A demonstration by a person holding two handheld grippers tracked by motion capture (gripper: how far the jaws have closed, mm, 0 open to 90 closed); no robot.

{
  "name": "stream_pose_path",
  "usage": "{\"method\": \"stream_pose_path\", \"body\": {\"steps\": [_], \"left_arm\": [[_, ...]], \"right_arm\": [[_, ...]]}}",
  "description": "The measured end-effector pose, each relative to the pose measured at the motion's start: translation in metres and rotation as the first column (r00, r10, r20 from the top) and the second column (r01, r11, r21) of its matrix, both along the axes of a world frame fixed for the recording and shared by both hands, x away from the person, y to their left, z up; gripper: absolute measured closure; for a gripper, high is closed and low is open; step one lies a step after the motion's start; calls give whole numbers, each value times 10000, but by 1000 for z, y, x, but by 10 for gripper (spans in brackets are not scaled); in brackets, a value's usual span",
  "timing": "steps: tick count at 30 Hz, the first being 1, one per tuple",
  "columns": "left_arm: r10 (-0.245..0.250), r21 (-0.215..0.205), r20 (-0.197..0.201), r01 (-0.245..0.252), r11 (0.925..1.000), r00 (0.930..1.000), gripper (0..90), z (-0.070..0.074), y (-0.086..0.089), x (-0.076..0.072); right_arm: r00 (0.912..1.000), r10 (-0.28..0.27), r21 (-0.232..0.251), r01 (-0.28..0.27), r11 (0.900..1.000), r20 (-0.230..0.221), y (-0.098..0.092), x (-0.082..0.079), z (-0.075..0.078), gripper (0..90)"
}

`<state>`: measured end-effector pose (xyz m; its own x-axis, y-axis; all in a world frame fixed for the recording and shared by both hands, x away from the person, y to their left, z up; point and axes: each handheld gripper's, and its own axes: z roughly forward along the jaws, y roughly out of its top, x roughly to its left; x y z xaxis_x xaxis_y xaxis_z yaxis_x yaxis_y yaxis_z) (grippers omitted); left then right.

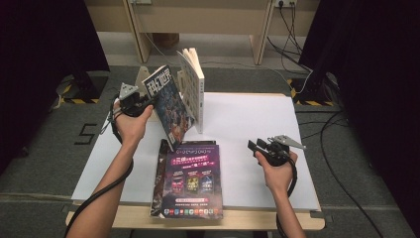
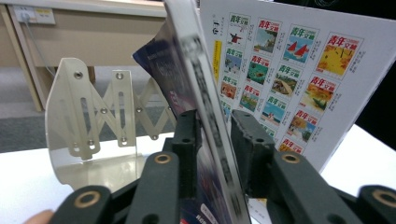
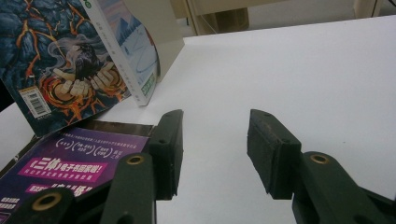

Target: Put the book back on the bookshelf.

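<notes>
Two magazines stand near the table's [image 1: 257, 124] far edge: a dark-covered magazine [image 1: 168, 104] tilted against a white-backed one [image 1: 194, 89], which stands nearly upright just beside a folding bookend [image 2: 88, 112]. A stack of further issues [image 1: 190, 181] lies flat at the near edge, purple cover up. The left gripper [image 1: 141, 105] has the dark magazine's spine edge between its jaws; in the left gripper view one pad [image 2: 187, 140] lies against the cover while a gap shows at the other side, so the grip reads as loosened, jaws parted with the magazine resting between them. The right gripper [image 1: 258, 148] hovers low over bare table beside the stack, its jaws spread wide with nothing between them. Handling, as judged: the magazine is light, thin and glossy, hence slippery under the pads and floppy if held by a corner or the open page edge. The spine, its stiffest line, is the best place to pinch, about mid-height. Left leaning with no grip, it may slide at its foot or topple onto the stack.
</notes>
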<state>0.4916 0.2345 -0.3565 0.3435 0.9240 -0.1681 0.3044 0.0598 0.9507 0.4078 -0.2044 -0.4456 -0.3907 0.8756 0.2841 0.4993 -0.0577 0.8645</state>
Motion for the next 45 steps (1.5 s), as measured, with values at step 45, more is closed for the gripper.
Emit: {"method": "stream_pose_path", "body": {"steps": [45], "left_arm": [[-294,-705,-943,228,9973,9951,821,22,-21,6]], "right_arm": [[9998,-77,138,80,9999,-165,-3,0,-3,550]]}}
